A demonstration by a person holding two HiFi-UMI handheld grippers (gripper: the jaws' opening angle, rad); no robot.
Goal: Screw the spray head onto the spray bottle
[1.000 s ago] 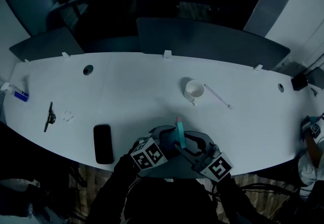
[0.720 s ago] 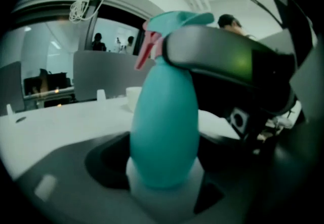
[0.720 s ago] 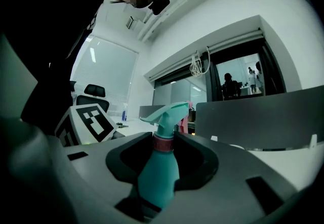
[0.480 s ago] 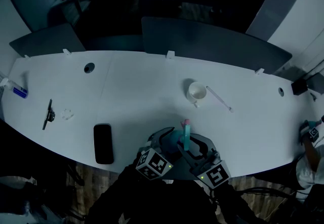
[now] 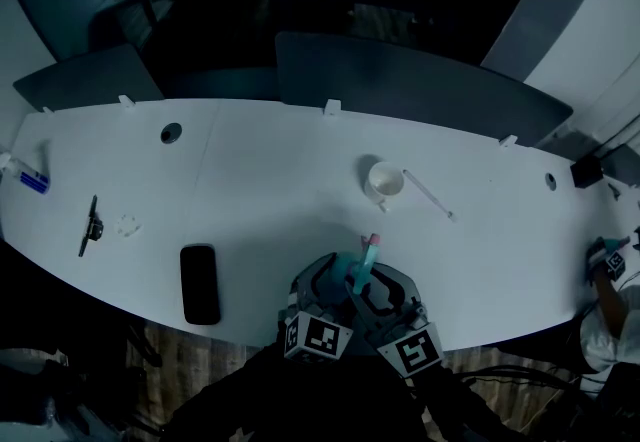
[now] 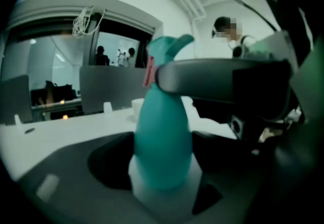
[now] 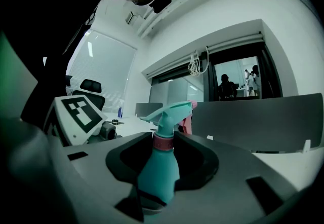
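Side by side, left gripper (image 5: 333, 278) (jaws just closing) and right gripper (image 5: 385, 287) clasp the spray bottle (image 5: 363, 265).

The left gripper (image 5: 330, 276) and the right gripper (image 5: 386, 288) are made of grey moulded plastic, and each jaw is hollowed into a dark, rounded scoop. A white cube printed with black square markers is carried at the near end of each: the left cube (image 5: 320, 335) and the right cube (image 5: 418, 351). Dark sleeves (image 5: 240, 392) are worn, and a dark top (image 7: 55, 35) is seen in the right gripper view.
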